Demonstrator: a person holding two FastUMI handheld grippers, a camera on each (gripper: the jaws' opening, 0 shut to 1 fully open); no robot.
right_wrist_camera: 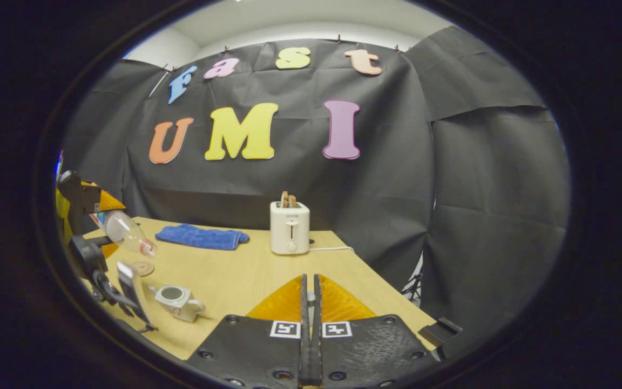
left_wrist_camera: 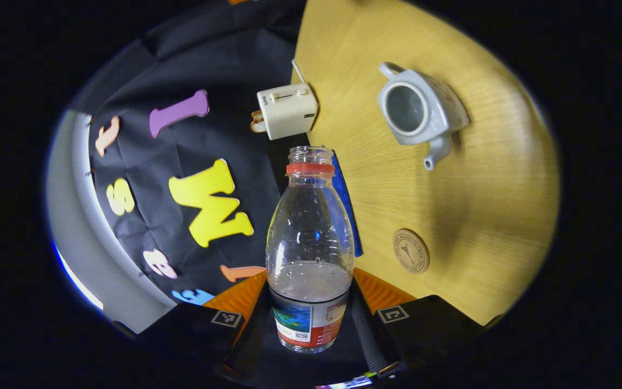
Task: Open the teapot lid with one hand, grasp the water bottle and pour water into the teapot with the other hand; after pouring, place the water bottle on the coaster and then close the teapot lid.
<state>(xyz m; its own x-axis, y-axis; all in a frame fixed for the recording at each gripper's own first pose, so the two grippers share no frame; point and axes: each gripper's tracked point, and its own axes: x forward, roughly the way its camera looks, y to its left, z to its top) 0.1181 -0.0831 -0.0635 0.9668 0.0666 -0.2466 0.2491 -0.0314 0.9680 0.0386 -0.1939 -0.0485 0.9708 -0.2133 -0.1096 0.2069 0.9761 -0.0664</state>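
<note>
Your left gripper [left_wrist_camera: 311,319] clamps the clear plastic water bottle [left_wrist_camera: 310,254], uncapped, tilted above the wooden table [left_wrist_camera: 484,216]. The open white ceramic teapot [left_wrist_camera: 418,111] stands beyond the round cork coaster [left_wrist_camera: 411,250]. Your right gripper [right_wrist_camera: 309,302] has its fingers pressed together, empty.

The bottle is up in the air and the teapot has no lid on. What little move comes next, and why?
Probably carry the water bottle over the open teapot and tip it more. The left gripper holds it uncapped with water inside, off to the side of the teapot's mouth, and the coaster waits bare.
</note>
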